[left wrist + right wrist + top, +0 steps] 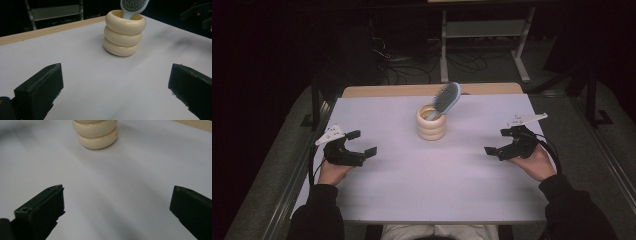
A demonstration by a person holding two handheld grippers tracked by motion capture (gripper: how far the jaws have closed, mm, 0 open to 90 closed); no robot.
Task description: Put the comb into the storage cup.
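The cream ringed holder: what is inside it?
A blue hairbrush stands handle-down in the cream ringed holder, its bristled head leaning out over the rim. The handle's lower end and the holder's bottom are hidden by its wall.

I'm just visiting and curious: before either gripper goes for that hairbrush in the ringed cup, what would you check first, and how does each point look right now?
1. Left gripper open: ok, jaws wide apart.
2. Right gripper open: ok, jaws wide apart.
3. Hairbrush reachable: ok, its head leans out above the cup's rim.
4. Cup upright: ok.
5. Path over the table clear: ok.
6. How deep the handle sits: cannot tell, hidden inside.
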